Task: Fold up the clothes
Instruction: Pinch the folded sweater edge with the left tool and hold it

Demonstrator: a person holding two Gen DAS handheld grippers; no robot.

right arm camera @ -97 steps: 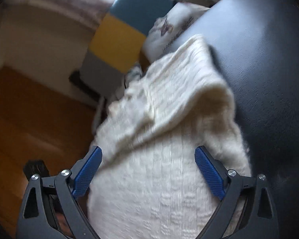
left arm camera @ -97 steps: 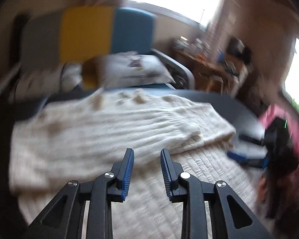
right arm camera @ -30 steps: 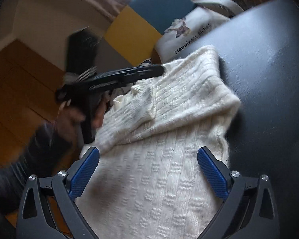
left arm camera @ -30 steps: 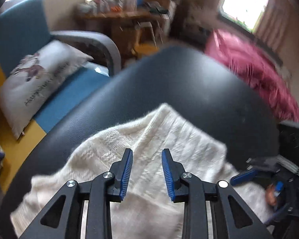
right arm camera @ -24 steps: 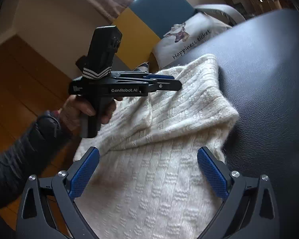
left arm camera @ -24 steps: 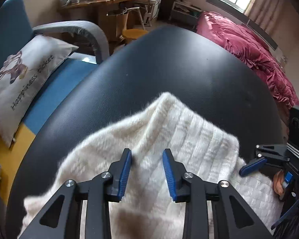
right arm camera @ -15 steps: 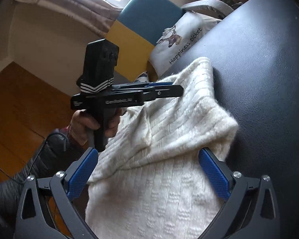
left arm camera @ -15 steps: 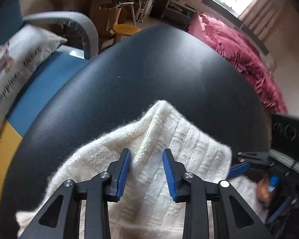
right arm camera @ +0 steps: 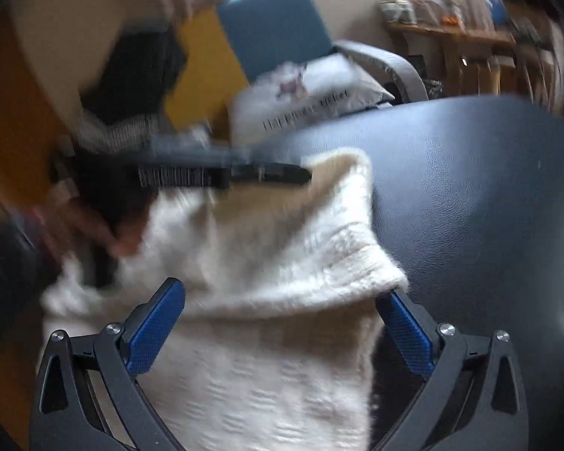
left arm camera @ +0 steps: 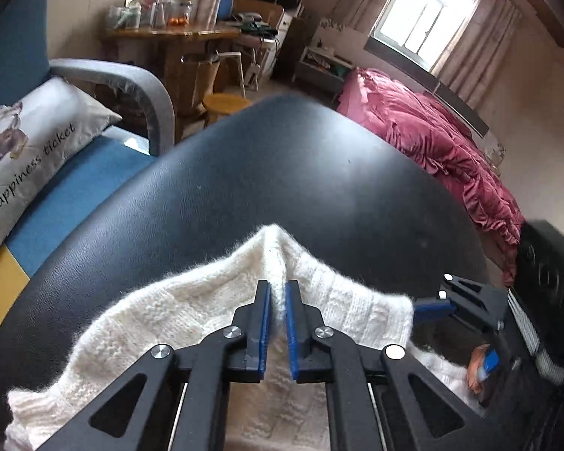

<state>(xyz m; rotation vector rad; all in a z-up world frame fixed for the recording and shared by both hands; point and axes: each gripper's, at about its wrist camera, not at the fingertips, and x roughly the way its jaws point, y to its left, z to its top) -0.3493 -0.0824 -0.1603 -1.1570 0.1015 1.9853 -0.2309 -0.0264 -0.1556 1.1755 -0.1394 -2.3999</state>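
Observation:
A cream knitted sweater (left arm camera: 191, 315) lies partly folded on a black padded table (left arm camera: 289, 188). My left gripper (left arm camera: 278, 293) is shut on a raised ridge of the sweater near its far corner. In the right wrist view the left gripper (right arm camera: 300, 174) shows blurred, held by a hand (right arm camera: 105, 236), its tips at the sweater's (right arm camera: 282, 263) upper fold. My right gripper (right arm camera: 282, 300) is open wide over the sweater's folded edge, one finger on either side and nothing clamped. One of its blue fingers (left arm camera: 430, 305) shows beside the sweater's right corner.
A blue and yellow armchair (left arm camera: 75, 188) with a printed pillow (left arm camera: 30, 150) stands left of the table. Beyond are a cluttered wooden table (left arm camera: 176, 34), a stool (left arm camera: 225, 103) and pink bedding (left arm camera: 432, 143). A black box (left arm camera: 545, 274) sits at the right.
My left gripper has closed from open onto a pinched ridge of the sweater. The right gripper stays open but has swung, and its view is now blurred.

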